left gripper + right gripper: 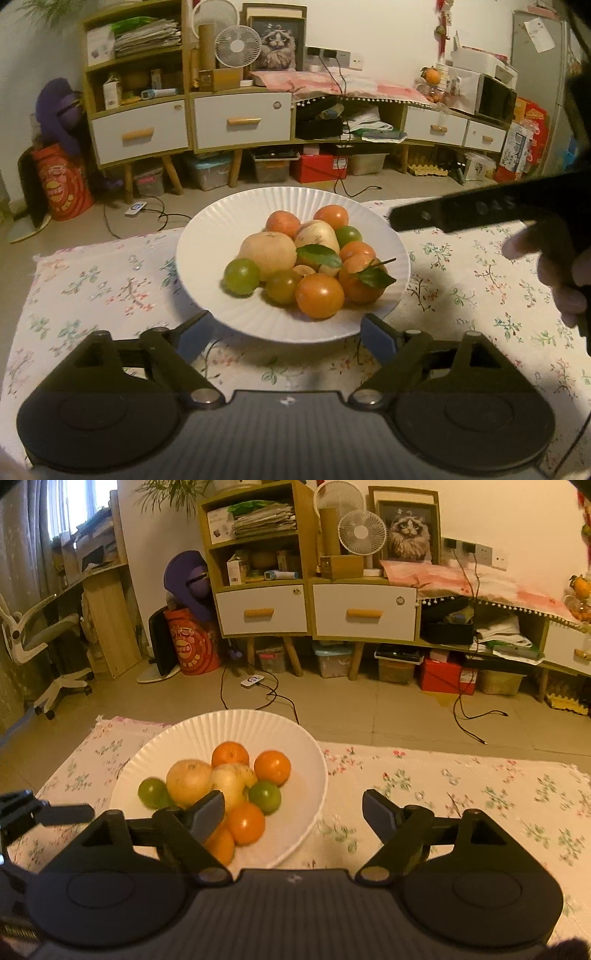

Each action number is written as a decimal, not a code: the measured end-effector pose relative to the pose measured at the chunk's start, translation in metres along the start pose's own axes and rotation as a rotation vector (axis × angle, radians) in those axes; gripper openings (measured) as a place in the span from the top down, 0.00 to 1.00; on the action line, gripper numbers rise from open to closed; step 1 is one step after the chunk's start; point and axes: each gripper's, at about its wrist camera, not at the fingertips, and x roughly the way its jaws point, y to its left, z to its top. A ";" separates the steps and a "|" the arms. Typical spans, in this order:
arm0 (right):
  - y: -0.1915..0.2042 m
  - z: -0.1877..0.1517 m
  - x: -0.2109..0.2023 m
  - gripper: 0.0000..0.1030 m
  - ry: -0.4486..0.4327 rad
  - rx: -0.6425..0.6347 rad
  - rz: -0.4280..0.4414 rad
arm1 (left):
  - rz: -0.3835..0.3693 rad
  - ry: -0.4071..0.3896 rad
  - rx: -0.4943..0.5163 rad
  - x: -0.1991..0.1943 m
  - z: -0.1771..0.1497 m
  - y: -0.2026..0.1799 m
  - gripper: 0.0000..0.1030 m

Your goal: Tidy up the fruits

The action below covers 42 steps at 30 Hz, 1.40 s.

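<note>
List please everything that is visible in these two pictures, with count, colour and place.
round white ribbed plate: one, white, on the cloth, in front of both grippers
orange round fruits: at least five, orange, piled on the plate
green round fruits: three, green, among the pile
pale yellow pears: two, yellowish, middle of the pile
floral tablecloth: one, white with flowers, under the plate
left gripper: black, jaws open, empty
right gripper: black, jaws open, empty

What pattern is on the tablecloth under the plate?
Small flower sprigs on white tablecloth; clearest in the left wrist view.
</note>
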 end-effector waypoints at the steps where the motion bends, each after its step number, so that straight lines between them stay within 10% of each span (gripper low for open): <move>1: 0.001 -0.001 -0.003 0.20 0.001 -0.002 -0.004 | 0.004 -0.001 -0.002 -0.004 -0.001 0.000 0.17; 42: 0.053 -0.067 -0.088 0.05 0.106 0.090 -0.168 | 0.096 0.232 -0.190 -0.069 -0.044 0.000 0.08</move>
